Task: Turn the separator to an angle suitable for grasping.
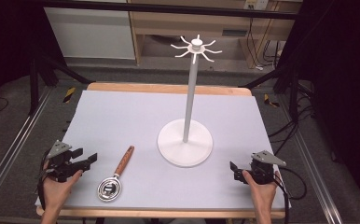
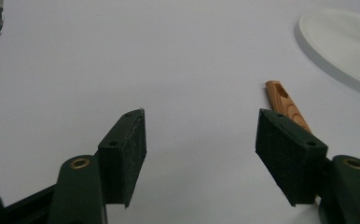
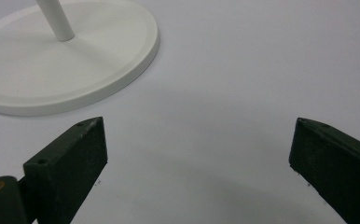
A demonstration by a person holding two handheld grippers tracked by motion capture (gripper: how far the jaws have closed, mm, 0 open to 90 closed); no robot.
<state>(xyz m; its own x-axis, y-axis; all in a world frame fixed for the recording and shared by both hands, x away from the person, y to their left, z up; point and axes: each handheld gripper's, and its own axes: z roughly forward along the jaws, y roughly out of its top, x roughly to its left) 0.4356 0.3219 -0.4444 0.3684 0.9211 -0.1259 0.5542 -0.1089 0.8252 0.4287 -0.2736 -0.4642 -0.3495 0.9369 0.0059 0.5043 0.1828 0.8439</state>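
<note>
Table: pale grey mat (image 1: 122,116), dark lab behind.
Strainer (image 1: 114,176): flat near left gripper (image 1: 86,161), probably for the hook stand (image 1: 186,135).
Left gripper: jaws spread, empty.
Right gripper (image 1: 234,171): spread too, parked near the stand's base.

A pale grey mat (image 1: 122,116) covers the wooden table (image 1: 169,87), leaving bare wood along the far and near edges. Beyond the far edge stands a light wooden cabinet (image 1: 169,23). Black cables (image 1: 287,128) trail over the floor off the right edge. A yellow-and-black tape strip (image 1: 69,94) lies near the far left corner.
</note>
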